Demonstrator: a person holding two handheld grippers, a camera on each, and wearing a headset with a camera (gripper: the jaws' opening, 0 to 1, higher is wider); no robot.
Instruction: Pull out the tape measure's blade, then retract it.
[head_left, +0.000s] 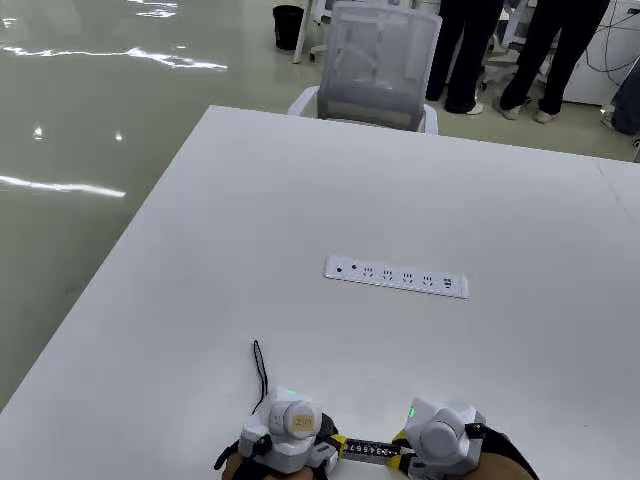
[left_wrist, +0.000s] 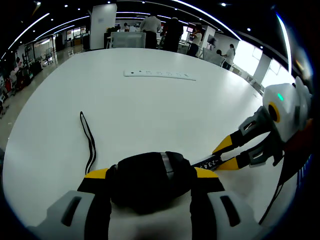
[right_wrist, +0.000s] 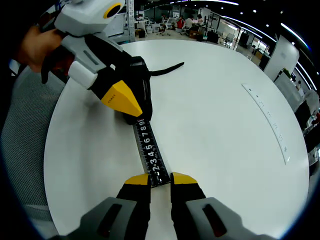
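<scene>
My left tongs (left_wrist: 152, 173) are clamped around the black tape measure (left_wrist: 150, 189) at the near edge of the white tabletop (head_left: 400, 190). My right tongs (right_wrist: 160, 178) are pinched closed on the tip of its blade (right_wrist: 149, 147), and a short numbered stretch spans the gap between the two.

table (head_left: 300, 200): white top, smooth and matt, faint sheen only.
tape measure case (left_wrist: 150, 187): black, matt, rubbery-looking plastic, one glossier grey band across it.
blade (right_wrist: 150, 150): black, smooth, slight gloss, white printed numerals.
left gripper (left_wrist: 152, 175) and right gripper (right_wrist: 160, 179): hard plastic shells, white and grey, satin. fingertips (right_wrist: 136, 181) yellow matt plastic.
strap (head_left: 260, 372): thin black cord, matt.
power strip (head_left: 396, 277): white smooth plastic.
floor (head_left: 90, 120): polished, glossy, mirrors the ceiling lights.
chair (head_left: 375, 65): pale mesh back.
</scene>
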